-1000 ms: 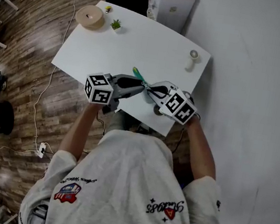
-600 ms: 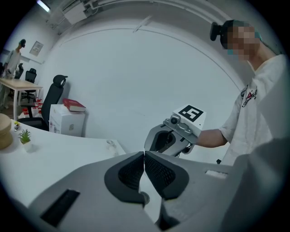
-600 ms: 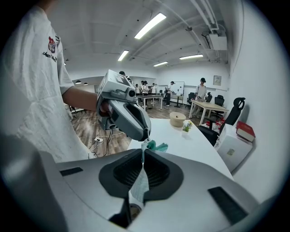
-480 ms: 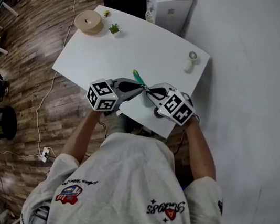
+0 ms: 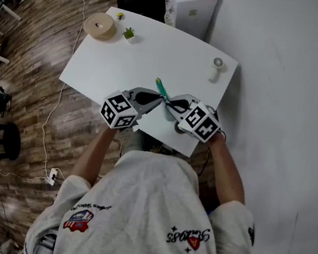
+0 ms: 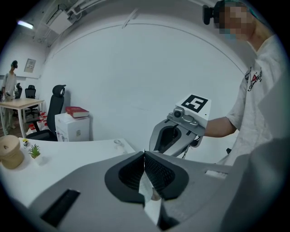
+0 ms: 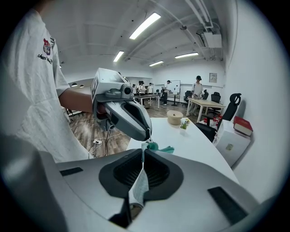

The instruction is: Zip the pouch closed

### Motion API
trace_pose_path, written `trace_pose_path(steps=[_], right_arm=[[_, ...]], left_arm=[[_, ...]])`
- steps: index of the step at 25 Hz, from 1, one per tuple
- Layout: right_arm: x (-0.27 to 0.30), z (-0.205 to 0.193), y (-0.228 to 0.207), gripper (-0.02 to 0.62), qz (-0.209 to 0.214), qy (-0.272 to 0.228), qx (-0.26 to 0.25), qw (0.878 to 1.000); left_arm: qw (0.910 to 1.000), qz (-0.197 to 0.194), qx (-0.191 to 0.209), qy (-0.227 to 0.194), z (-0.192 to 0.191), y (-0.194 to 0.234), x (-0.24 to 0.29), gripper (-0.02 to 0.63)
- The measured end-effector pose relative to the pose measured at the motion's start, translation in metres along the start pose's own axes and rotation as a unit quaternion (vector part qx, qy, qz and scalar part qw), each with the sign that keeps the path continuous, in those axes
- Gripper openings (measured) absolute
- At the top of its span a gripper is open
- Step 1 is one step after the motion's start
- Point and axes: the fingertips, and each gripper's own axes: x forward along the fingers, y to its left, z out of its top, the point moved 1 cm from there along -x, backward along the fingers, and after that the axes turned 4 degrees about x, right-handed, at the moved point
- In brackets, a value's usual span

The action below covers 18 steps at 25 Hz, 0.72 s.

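The teal pouch (image 5: 161,86) hangs in the air between the two grippers, above the near edge of the white desk (image 5: 159,51), with most of its body sticking out beyond the fingertips toward the desk's middle. The left gripper (image 5: 160,98) is clamped tight on a thin pale strip of it, and the right gripper (image 5: 169,101) pinches a similar pale strip from the other side, so the tips nearly meet. Which strip is the zip pull and which is fabric is not clear. The pouch looks small, light and limp, likely to fold or twist unless it is held taut. The better holds are probably the pull tab on one side and the seam end right beside the zip on the other. What is inside cannot be seen. At the desk's far left corner stands a tan round container (image 5: 100,25), contents hidden, beside a small potted plant (image 5: 128,32).
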Motion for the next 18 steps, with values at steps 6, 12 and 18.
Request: trace_pose_path(steps=[6,12,18], right_arm=[[-0.002,-0.001,-0.001,0.014,-0.004,-0.004,0.014,1.0],[0.002,-0.002,-0.002,0.014,-0.001,-0.003,0.026,1.0],[0.003,0.001,-0.004,0.014,-0.004,-0.019,0.032,0.999]], left_arm=[[0.9995,0.017,0.023,0.015,0.002,0.001,0.004,0.006],[0.9978,0.042,0.044,0.026,-0.003,0.008,0.006,0.006],[0.9972,0.056,0.038,0.031,-0.007,0.019,0.004,0.006]])
